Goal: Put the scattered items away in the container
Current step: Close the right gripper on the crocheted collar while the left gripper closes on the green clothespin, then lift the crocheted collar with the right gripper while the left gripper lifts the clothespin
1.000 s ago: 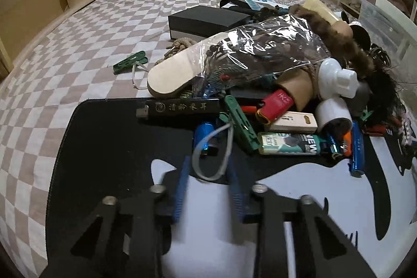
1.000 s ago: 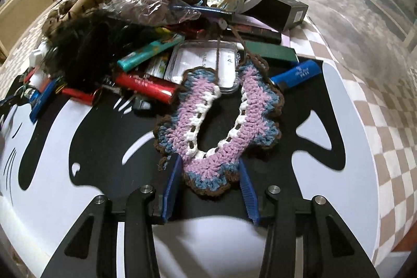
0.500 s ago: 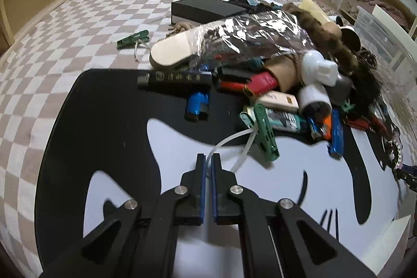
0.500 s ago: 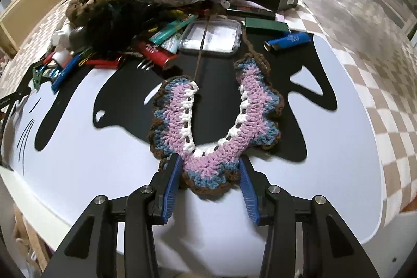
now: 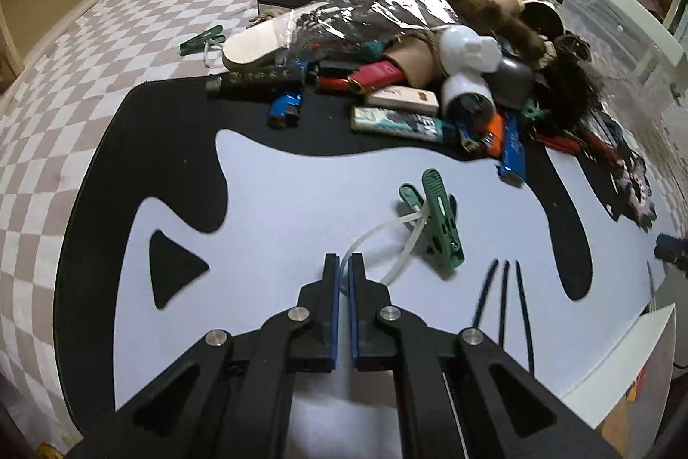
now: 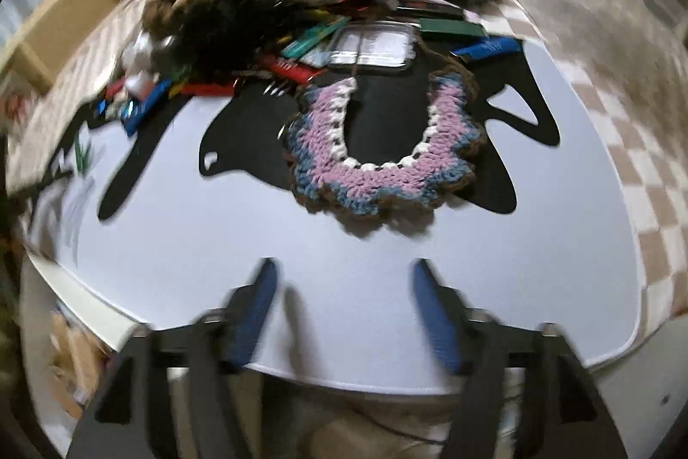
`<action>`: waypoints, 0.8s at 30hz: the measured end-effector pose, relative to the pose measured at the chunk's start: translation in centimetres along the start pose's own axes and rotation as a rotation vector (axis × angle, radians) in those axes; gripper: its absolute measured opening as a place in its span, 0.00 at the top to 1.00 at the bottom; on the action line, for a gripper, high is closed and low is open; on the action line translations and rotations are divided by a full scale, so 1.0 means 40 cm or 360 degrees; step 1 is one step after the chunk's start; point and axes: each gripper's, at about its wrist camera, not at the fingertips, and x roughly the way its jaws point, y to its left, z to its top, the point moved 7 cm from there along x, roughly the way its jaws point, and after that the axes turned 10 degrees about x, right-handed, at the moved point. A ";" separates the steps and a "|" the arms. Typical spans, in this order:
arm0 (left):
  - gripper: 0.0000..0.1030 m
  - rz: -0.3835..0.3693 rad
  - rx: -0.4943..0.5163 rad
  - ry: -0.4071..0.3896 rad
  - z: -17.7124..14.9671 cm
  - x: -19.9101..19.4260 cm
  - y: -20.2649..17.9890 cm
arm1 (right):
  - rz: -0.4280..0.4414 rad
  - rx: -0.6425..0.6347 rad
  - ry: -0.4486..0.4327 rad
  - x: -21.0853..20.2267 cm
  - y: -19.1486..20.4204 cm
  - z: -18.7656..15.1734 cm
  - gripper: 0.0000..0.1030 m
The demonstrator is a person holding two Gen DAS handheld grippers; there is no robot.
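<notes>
Mat point(image 5: 279, 209): smooth, matt, black-and-white print. Clip point(image 5: 440, 224): ribbed green plastic, translucent plastic loop point(image 5: 374, 237). Collar point(image 6: 382, 149): chunky crochet yarn, rough. Bag point(image 5: 387, 7): glossy crinkled clear plastic. Bedsheet point(image 5: 107, 72): checked cloth. Claw pads point(image 5: 333, 312): blue, ribbed.

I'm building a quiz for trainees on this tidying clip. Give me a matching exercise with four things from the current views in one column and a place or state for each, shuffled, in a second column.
Things
1. green clothes peg
2. crocheted collar
3. left claw
4. right claw

Places or states
A. open, nothing between its pads
B. lying flat on the mat, free of any grip
C. shut on a white cord loop
D. on the mat's pale area, trailing at the end of the cord

Pairs: 1-D, 2-B, 3-C, 4-A
</notes>
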 end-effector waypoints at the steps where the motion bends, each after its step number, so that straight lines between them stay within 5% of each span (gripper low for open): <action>1: 0.96 -0.0008 -0.0009 0.0003 -0.004 -0.003 -0.003 | 0.0009 0.0045 0.0001 0.000 -0.005 0.006 0.28; 8: 0.96 -0.0035 -0.0042 0.0019 -0.016 -0.011 -0.019 | 0.0091 0.0459 -0.0061 0.036 -0.079 0.095 0.28; 17: 0.96 -0.0097 -0.0028 0.0029 -0.018 -0.019 -0.041 | -0.0230 0.0050 -0.0155 0.110 -0.010 0.149 0.23; 19: 0.96 -0.0112 -0.0014 0.0023 -0.015 -0.024 -0.050 | -0.0245 -0.0022 -0.0167 0.111 0.009 0.144 0.35; 23: 0.96 -0.0149 0.0007 -0.0004 -0.006 -0.039 -0.071 | -0.0127 -0.0050 -0.0129 0.098 0.048 0.128 0.90; 24: 0.96 -0.0156 0.0008 -0.0013 -0.004 -0.044 -0.075 | -0.0108 -0.0044 -0.0122 0.095 0.056 0.122 0.90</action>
